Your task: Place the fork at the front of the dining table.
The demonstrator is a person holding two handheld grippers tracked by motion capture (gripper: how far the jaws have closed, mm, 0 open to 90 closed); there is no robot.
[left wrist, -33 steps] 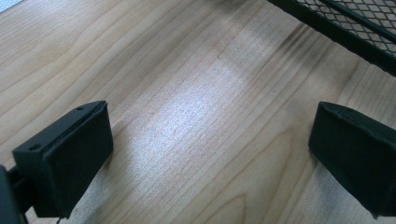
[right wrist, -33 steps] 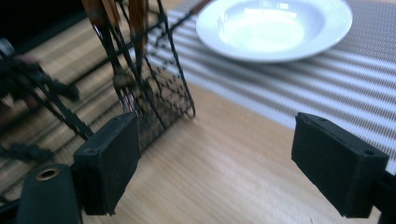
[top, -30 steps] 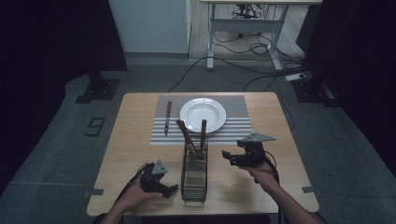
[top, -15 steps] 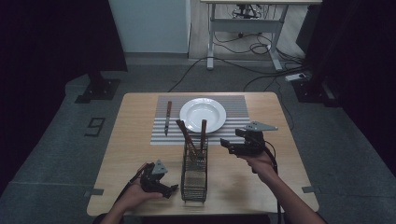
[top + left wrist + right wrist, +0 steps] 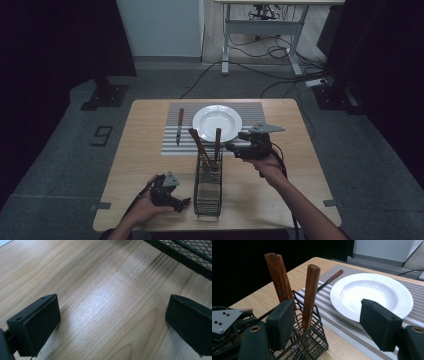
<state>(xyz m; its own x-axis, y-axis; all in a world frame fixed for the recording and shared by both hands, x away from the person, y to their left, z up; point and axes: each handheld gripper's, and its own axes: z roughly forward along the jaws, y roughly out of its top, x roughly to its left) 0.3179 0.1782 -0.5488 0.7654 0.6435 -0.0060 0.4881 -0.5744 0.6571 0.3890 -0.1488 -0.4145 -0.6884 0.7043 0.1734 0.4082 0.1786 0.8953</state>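
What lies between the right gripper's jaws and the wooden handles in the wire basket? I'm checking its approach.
Nothing: in the right gripper view, open air separates the right gripper from the wooden handles in the wire basket.

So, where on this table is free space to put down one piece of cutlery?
Bare placemat lies right of the plate, and bare wood on the table's left edge, beside the knife. It is crowded around the wire basket, between the left gripper and the right gripper.

grey floor (image 5: pixel 60 150), desk (image 5: pixel 260 20) (cables beneath), dark curtains (image 5: pixel 55 40)
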